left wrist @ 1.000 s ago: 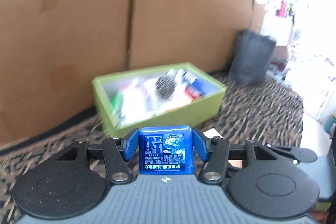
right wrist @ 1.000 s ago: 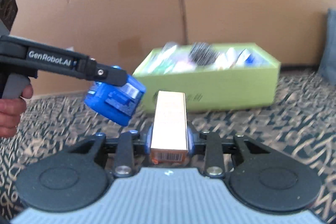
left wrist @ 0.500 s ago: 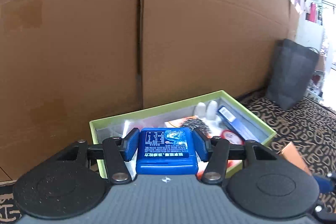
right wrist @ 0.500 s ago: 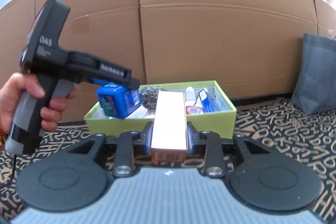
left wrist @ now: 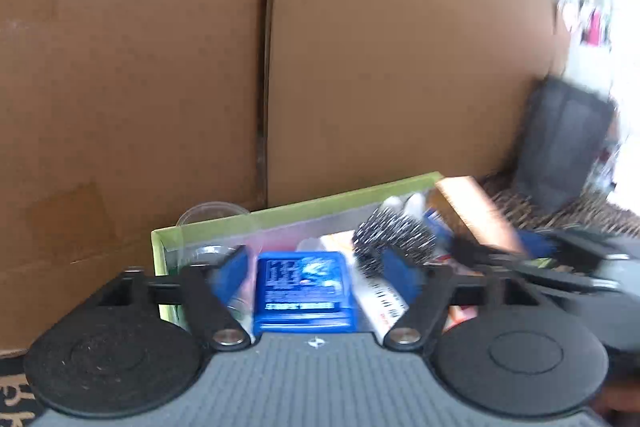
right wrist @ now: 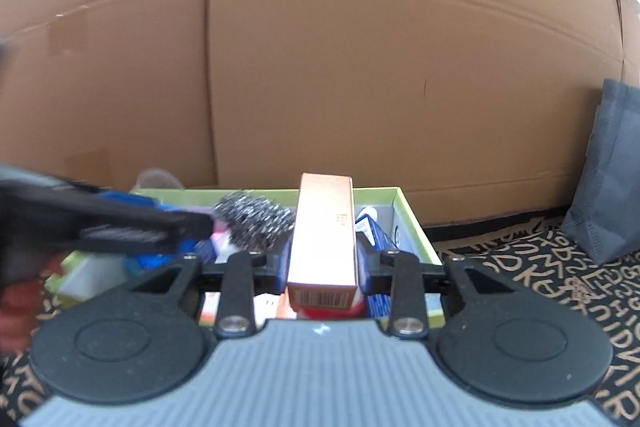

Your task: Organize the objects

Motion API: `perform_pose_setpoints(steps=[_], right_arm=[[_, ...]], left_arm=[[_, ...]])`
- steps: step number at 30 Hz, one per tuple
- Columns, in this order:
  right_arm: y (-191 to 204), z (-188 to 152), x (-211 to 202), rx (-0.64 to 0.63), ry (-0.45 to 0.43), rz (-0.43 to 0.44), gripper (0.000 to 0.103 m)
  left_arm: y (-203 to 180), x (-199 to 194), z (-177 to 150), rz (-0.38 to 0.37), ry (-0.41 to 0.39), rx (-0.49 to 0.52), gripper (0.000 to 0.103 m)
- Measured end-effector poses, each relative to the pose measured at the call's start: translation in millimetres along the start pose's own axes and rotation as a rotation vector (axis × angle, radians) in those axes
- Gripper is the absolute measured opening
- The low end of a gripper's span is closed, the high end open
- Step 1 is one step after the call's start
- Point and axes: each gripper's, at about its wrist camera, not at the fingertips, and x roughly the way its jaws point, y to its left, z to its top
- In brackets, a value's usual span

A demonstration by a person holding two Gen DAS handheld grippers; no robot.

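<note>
The left claw (left wrist: 316,269) has just been spreading its blue pads (left wrist: 232,273), and they now stand clear of the glossy blue plastic box (left wrist: 305,291) that sits between them, a gap showing on each side. That box, squarish with a printed label on top, hangs over the near left part of the shallow lime-green cardboard tray (left wrist: 280,213). The right claw (right wrist: 322,263) is clamped on a long, slim copper-coloured carton (right wrist: 324,235) with a barcode on its near end, held over the tray's (right wrist: 416,227) middle. Inside the tray lie a wiry steel scouring ball (right wrist: 254,221), a clear plastic cup (left wrist: 212,223) at the far left corner and some blurred packets. Behind stands a plain corrugated cardboard wall (right wrist: 360,67); to the right a dark grey fabric bag (right wrist: 612,179) rests on a black cloth patterned with tan letters (right wrist: 540,267)
</note>
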Motion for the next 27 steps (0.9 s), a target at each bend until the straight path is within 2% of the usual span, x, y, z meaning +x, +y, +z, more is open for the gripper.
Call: perform_pose_setpoints(steps=[2, 3, 4, 5, 7, 9, 12, 14, 18, 22, 27], right_arm=[[1, -3, 8, -0.025, 0.013, -0.007, 0.043], [2, -6, 8, -0.038, 0.021, -0.018, 0.062], [3, -9, 3, -0.054, 0.010, -0.025, 0.074], [4, -13, -3, -0.068, -0.008, -0.030, 0.077], [9, -19, -19, -0.094, -0.037, -0.048, 0.095], [13, -26, -37, -0.120, -0.064, -0.064, 0.103], [21, -38, -70, -0.125, -0.099, -0.069, 0.103], [30, -44, -89, -0.096, -0.089, -0.052, 0.103], [31, -58, -122, -0.048, -0.011, -0.011, 0.103], [34, -72, -146, -0.025, 0.070, 0.033, 0.103], [36, -73, -155, -0.087, 0.135, -0.007, 0.103]], left_arm=[[4, -21, -3, -0.021, -0.044, -0.041, 0.093], [6, -33, -5, -0.036, -0.059, -0.056, 0.097], [8, -44, -8, -0.051, -0.075, -0.068, 0.098], [10, -56, -12, -0.062, -0.092, -0.080, 0.099], [12, -73, -22, -0.068, -0.102, -0.103, 0.103], [14, -91, -36, -0.060, -0.102, -0.134, 0.103], [14, -110, -56, -0.015, -0.069, -0.176, 0.103], [16, -125, -72, 0.009, -0.051, -0.213, 0.103], [12, -147, -89, 0.051, 0.005, -0.217, 0.103], [9, -160, -100, 0.132, 0.021, -0.193, 0.103], [-4, -165, -107, 0.221, 0.096, -0.142, 0.103]])
